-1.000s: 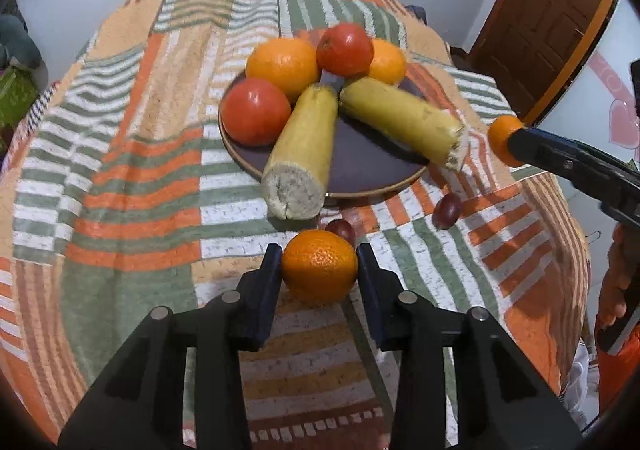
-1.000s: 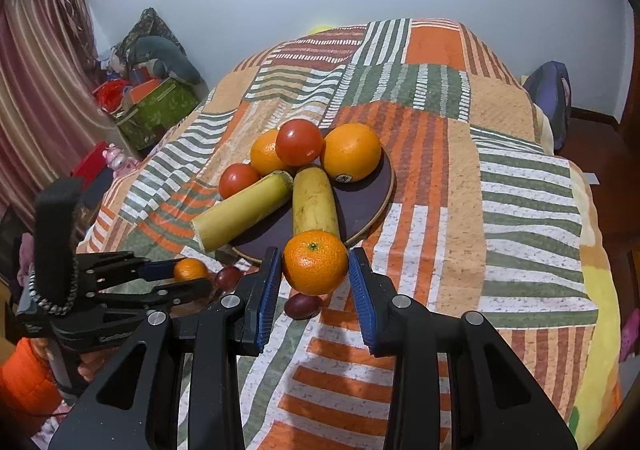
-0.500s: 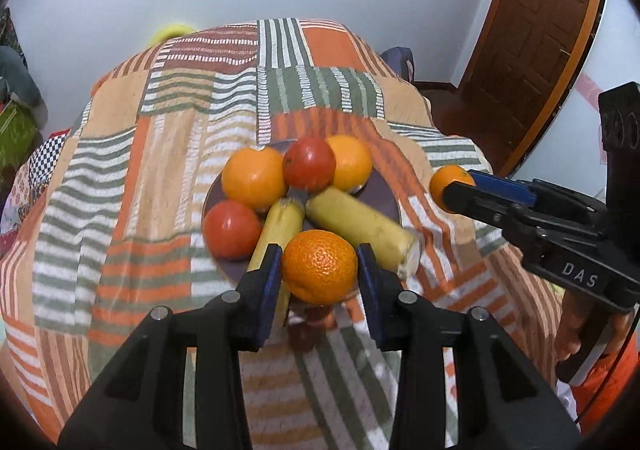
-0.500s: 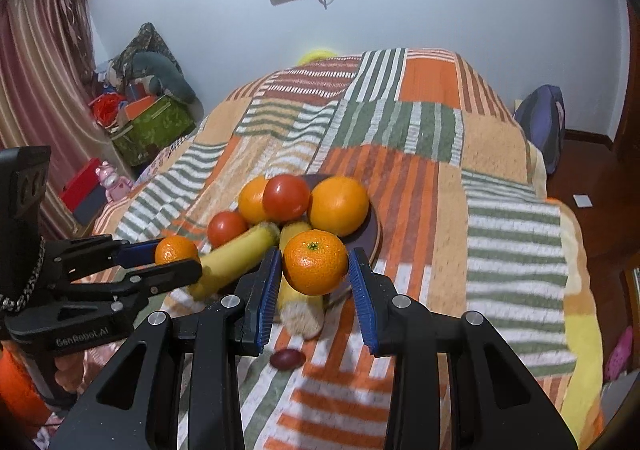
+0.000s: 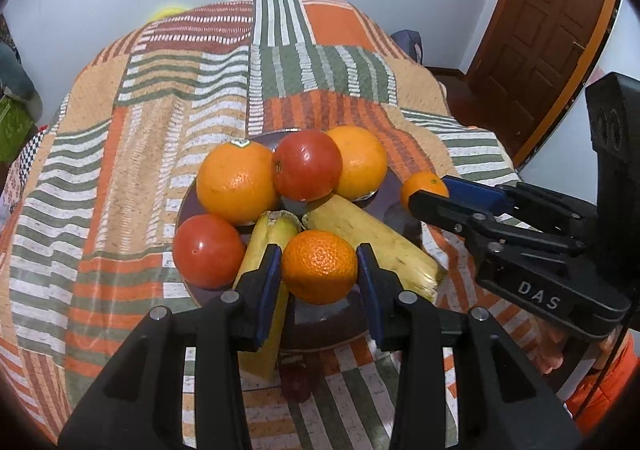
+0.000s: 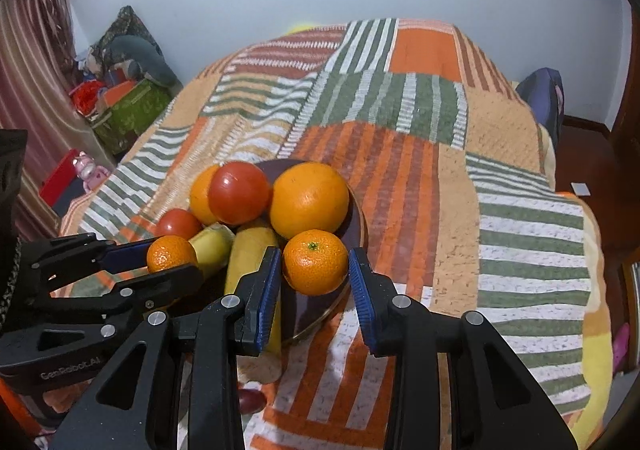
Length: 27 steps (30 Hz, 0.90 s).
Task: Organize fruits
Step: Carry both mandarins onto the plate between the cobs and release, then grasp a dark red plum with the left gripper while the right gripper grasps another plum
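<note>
Both claws grip a tangerine each: the left claw [image 5: 319, 268] pinches its tangerine [image 5: 319, 267] above the bananas [image 5: 372, 240], the right claw [image 6: 313, 268] carries another tangerine [image 6: 315, 262] over the plate's rim [image 6: 359, 218]. Each claw reaches forward and angles down, seemingly to add them to the pile.

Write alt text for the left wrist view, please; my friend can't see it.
A black two-finger left gripper clamps a mandarin above a dark plate holding oranges, tomatoes and two bananas, on a striped patchwork cloth. At the right, the right gripper holds a second mandarin.
</note>
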Tool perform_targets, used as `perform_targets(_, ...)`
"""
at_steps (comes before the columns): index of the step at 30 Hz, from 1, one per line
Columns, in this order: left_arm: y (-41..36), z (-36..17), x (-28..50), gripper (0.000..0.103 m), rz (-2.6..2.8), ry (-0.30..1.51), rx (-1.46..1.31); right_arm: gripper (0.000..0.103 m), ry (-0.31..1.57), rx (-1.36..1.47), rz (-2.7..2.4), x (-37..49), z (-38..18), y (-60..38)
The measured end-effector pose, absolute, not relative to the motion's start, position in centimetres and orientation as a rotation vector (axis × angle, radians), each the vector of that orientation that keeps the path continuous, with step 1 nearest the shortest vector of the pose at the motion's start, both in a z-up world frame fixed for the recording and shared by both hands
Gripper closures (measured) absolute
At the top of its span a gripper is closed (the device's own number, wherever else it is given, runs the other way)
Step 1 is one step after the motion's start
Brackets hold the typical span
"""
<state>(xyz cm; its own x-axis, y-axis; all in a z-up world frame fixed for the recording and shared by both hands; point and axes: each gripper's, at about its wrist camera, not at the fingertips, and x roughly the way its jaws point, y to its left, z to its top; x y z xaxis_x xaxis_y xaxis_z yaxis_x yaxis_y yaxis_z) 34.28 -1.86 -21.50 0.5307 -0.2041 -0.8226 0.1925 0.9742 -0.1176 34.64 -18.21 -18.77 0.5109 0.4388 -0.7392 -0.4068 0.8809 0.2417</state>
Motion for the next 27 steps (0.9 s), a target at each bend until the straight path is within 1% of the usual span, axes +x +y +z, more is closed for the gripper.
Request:
perform_targets(6,-2.1,-22.3,34.6,0.066,-0.236,0.989,0.002,0.071,0.920,0.031,0.520,35.2,-19.5,-17.7)
perform_targets(8,-2.4,-22.4,34.7,0.064,-0.241,0.991,0.007,0.071,0.925,0.025,0.525,35.2,-19.7,-17.5)
perform_targets(11,-2.5,-22.4,34.6,0.060,-0.241,0.985,0.007,0.070,0.924,0.011,0.522,35.3,-19.8,-17.2)
perform_targets(13,-2.4,-22.3,34.6,0.052,-0.236,0.975,0.007,0.070,0.924,0.010,0.520,35.3,-19.8,-17.2)
perform_targets(15,-2.3,-22.2,34.5,0.048,-0.227,0.969,0.006,0.070,0.926,0.012,0.519,35.4,-19.8,-17.1)
perform_targets(19,-2.0,-22.1,34.5,0.046,-0.220,0.969,-0.005,0.070,0.925,-0.004,0.513,35.3,-19.7,-17.0)
perform_targets(20,-1.9,-21.9,34.4,0.046,-0.221,0.968,-0.009,0.069,0.923,-0.005,0.513,35.3,-19.5,-17.0)
perform_targets(22,-1.7,-21.6,34.2,0.045,-0.222,0.961,-0.017,0.059,0.917,-0.001,0.506,35.2,-19.2,-17.1)
perform_targets(23,-1.6,-21.4,34.0,0.044,-0.221,0.956,-0.021,0.057,0.908,0.004,0.503,35.0,-19.0,-17.3)
perform_targets(25,-1.3,-20.7,33.7,0.040,-0.213,0.937,-0.026,0.050,0.890,0.008,0.501,34.7,-18.5,-17.5)
perform_targets(27,-1.1,-20.2,33.3,0.040,-0.205,0.919,-0.017,0.049,0.876,0.001,0.499,34.2,-17.9,-17.5)
